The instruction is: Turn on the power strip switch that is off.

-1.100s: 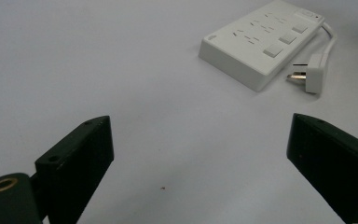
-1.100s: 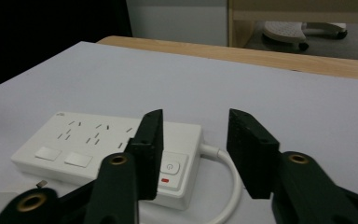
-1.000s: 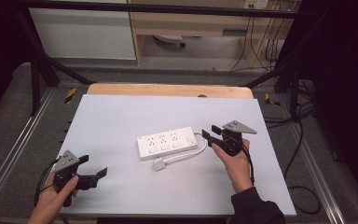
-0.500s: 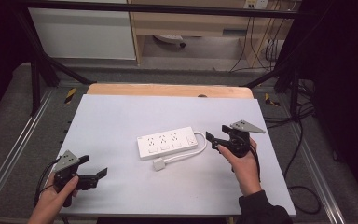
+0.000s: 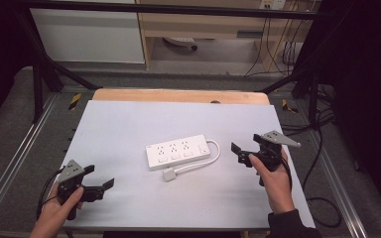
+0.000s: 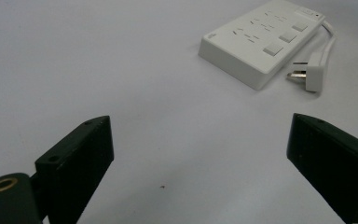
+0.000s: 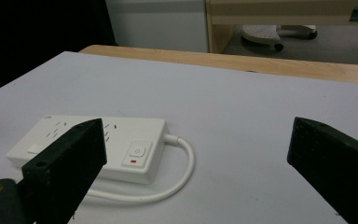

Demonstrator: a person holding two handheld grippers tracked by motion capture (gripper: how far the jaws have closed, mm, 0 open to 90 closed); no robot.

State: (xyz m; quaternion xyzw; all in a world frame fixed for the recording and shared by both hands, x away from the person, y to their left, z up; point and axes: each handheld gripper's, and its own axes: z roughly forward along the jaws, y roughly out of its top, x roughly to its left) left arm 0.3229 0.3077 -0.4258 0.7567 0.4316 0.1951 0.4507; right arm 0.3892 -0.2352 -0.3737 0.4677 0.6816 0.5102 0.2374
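— Near the middle of the white surface (image 5: 129, 124), what lay there, and could any writing be read?

— A white power strip (image 5: 178, 151) lay flat and slightly slanted, with its short white cable (image 5: 213, 154) looping round to a plug (image 5: 169, 174) resting just in front of it. A small mark sat on one end of the strip, too small to read. The right claw view showed a round power symbol on its switch (image 7: 138, 151) and a small red mark below it.

— And the claws?

— The left claw (image 5: 99, 184) was held near the surface's front left corner, jaws wide apart and holding nothing. The right claw (image 5: 242, 153) hovered right of the strip, jaws also spread apart and empty, pointing toward it.

— How much room was there?

— Bare surface lay all around the strip, well clear of every edge. A wooden edge (image 5: 178, 95) ran along the far side, and metal rails (image 5: 15, 163) flanked the surface.
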